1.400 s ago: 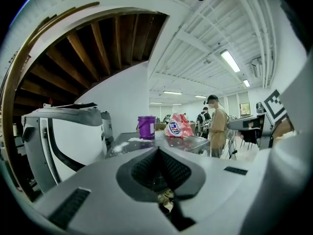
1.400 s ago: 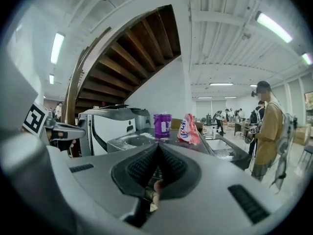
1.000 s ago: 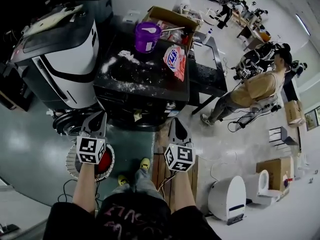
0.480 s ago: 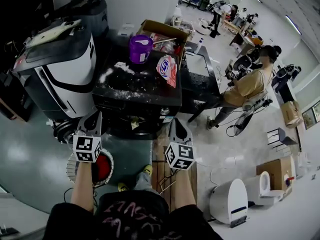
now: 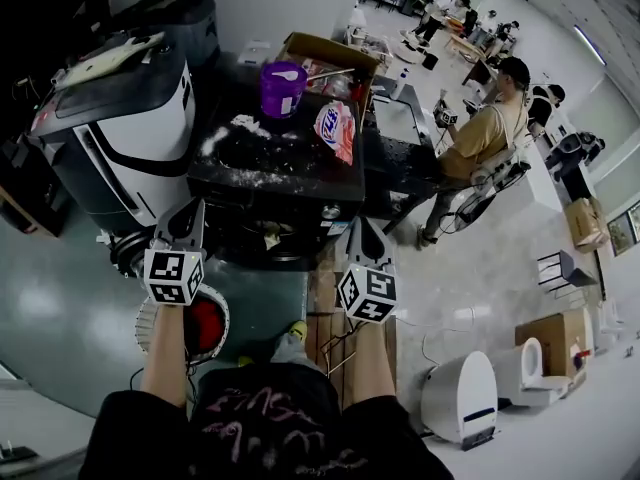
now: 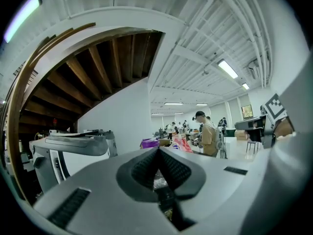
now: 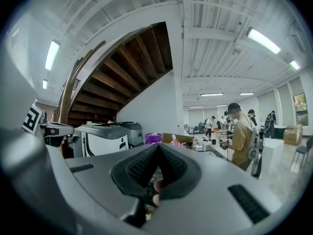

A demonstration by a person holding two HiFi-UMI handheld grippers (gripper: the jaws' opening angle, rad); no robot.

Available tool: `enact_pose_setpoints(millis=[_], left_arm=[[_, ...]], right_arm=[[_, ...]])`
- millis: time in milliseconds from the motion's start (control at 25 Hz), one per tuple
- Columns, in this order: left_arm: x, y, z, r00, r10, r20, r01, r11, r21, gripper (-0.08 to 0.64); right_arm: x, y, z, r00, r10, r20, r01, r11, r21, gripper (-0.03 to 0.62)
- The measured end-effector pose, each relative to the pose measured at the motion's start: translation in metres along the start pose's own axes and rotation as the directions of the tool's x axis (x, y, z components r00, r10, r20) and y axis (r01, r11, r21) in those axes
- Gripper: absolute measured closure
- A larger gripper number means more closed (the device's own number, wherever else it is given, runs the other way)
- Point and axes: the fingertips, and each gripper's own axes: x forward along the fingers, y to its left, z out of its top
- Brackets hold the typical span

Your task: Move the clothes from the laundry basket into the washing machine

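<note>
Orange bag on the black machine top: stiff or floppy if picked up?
Probably floppy: the orange bag lies slumped, not standing. Its glossy skin may be slippery. It might spill if open; white powder lies scattered nearby.

shirt [image 5: 265, 423]: black, pink lettering | left gripper [image 5: 196, 206], right gripper [image 5: 361, 225]: grey (checkered marker cubes [image 5: 173, 276])

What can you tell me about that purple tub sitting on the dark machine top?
The purple tub is a round container that looks like plastic. It stands upright near the back edge of the black machine top. Something white lies across its top; what it is I cannot tell. An open cardboard box stands close behind it, a red-and-white pouch lies apart to one side, and white powder is spilled in front.
</note>
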Motion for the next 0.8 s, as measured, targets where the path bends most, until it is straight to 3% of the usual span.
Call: enact_pose_setpoints(millis=[240,600,800], left_arm=[[-0.004,0.003,0.006,1.000,-0.001,0.009,0.001,1.000,0.006,0.549],[-0.002,0.004,0.007,1.000,-0.003,0.015,0.003,0.999,-0.049,0.549],[0.001,-0.003,0.009,1.000,-0.024,0.021,0.024,1.000,-0.017,0.549]], right_arm=[[0.001,0.006,0.007,1.000,0.015,0.009,-0.015,1.000,-0.009,0.591],[0.001,0.008,0.010,1.000,0.022,-0.001,-0.022,1.000,-0.018,0.591],[0.001,0.003,0.007,1.000,0.007,-0.003,-0.007,1.000,-0.019,0.591]])
